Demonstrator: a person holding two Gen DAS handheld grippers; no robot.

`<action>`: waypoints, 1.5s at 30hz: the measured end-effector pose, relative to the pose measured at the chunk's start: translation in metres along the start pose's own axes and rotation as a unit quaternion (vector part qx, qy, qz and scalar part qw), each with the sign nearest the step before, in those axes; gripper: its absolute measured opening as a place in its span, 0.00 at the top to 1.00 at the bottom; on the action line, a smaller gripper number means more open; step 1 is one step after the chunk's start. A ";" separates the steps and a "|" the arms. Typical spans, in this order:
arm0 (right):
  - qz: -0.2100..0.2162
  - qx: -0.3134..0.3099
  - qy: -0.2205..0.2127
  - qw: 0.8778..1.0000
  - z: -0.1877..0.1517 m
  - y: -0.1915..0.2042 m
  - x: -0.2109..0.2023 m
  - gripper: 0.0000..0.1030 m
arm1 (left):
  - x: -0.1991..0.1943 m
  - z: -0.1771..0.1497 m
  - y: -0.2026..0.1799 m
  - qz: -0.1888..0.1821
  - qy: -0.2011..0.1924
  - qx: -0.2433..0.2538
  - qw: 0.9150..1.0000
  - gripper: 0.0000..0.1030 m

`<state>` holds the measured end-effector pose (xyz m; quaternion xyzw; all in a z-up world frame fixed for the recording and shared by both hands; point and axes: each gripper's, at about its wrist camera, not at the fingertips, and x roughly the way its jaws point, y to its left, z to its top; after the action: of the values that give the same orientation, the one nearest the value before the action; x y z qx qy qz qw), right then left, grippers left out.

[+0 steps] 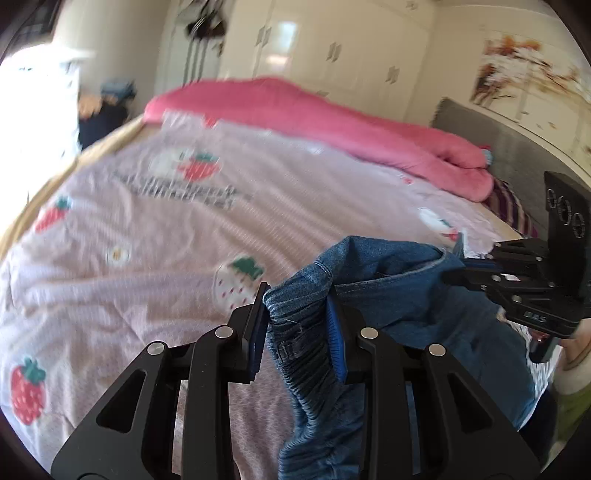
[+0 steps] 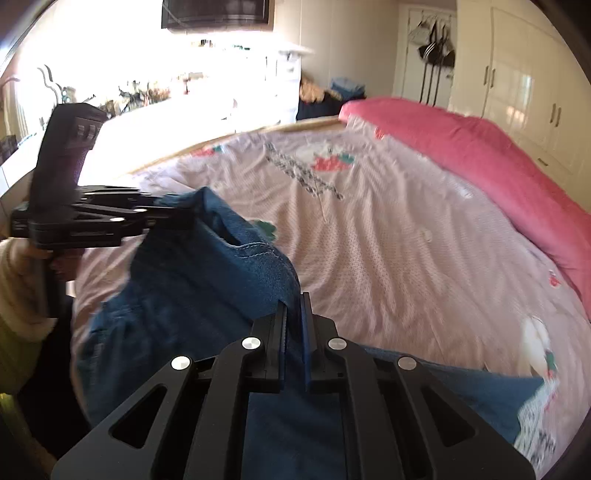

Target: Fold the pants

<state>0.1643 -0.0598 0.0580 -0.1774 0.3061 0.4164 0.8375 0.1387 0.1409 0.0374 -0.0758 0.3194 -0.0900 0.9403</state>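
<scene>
One pink strawberry-print bedspread [image 1: 258, 229], wardrobes [image 1: 332, 48] behind

grey lettering on the bedspread [image 1: 177, 192] is too blurred to read.

Bed [image 1: 22, 221], wooden edge visible along its far side, covered by a pale pink quilt [image 1: 295, 206] printed with strawberries, a daisy and blurred dark lettering. Pink blanket [image 1: 332, 118], lying in a long roll along the far side of the quilt. Grey headboard [image 1: 517, 155] at the right, with a striped purple fabric [image 1: 513, 210] just beside the blanket's end. White wardrobe doors [image 1: 332, 48] behind the bed. Picture [image 1: 528, 70] on the wall above the headboard. Dark items hanging on a door [image 2: 436, 48]. Dark screen [image 2: 218, 14] mounted above a brightly lit, overexposed window area.
</scene>
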 end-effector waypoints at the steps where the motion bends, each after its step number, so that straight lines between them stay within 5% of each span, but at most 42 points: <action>1: 0.000 0.000 -0.006 1.000 -0.004 0.007 -0.009 0.95 | -0.005 -0.002 -0.003 -0.001 -0.008 0.009 1.000 0.79; 9: 0.010 0.001 -0.023 1.000 -0.056 0.068 -0.055 0.95 | -0.055 -0.049 -0.026 -0.021 -0.051 0.075 0.996 0.79; 22: 0.052 0.034 0.004 0.998 -0.115 0.128 -0.057 0.94 | -0.088 -0.119 -0.030 0.005 0.015 0.099 0.995 0.78; 27: 0.063 0.014 0.014 0.998 -0.120 0.147 -0.052 0.91 | -0.101 -0.120 -0.033 0.025 0.011 0.116 0.993 0.76; 32: 0.057 0.023 0.055 0.997 -0.139 0.150 -0.026 0.91 | -0.088 -0.131 -0.019 0.049 0.060 0.086 0.993 0.76; 37: 0.059 0.036 0.063 0.996 -0.149 0.150 -0.019 0.90 | -0.100 -0.132 -0.004 0.072 0.065 0.061 0.993 0.76; 41: 0.059 0.042 0.061 0.996 -0.149 0.150 -0.020 0.87 | -0.125 -0.123 0.006 0.092 0.041 0.030 0.995 0.76; 45: 0.066 0.049 0.058 0.995 -0.150 0.151 -0.020 0.81 | -0.145 -0.104 -0.020 0.062 0.001 0.046 0.997 0.67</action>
<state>-0.0215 -0.0646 -0.0475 -0.1394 0.3851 0.4440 0.7969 -0.0405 0.1437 0.0451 -0.0130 0.3203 -0.0463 0.9461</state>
